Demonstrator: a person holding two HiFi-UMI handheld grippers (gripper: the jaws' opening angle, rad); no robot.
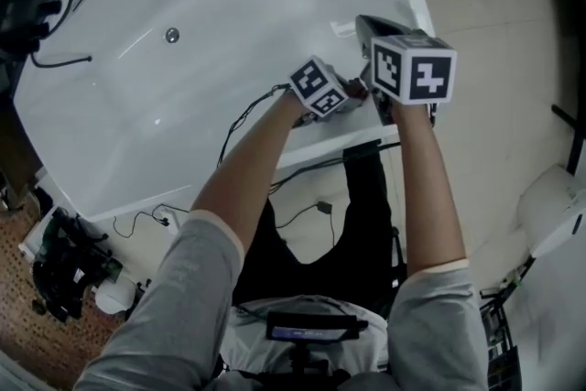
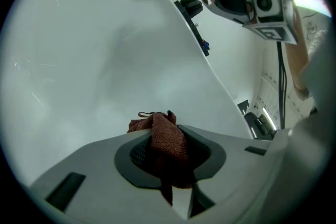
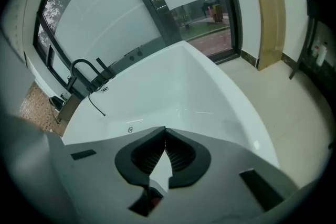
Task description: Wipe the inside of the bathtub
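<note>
Left gripper (image 2: 169,140), jaws clamped on a reddish-brown cloth (image 2: 157,126), presents it to the bathtub (image 1: 183,114) inner wall just inside the near rim, apparently for wiping; right gripper (image 3: 165,136), jaws closed and empty, hangs over that rim.

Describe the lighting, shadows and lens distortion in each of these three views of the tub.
Head view: soft, even light, small glints on the bathtub floor, wide-angle bowing at the rim. Left gripper view: a blurred grey shadow on the bathtub wall above the cloth; black corners. Right gripper view: strong fisheye bends the window frame; daylight beyond, no harsh glare.
</note>
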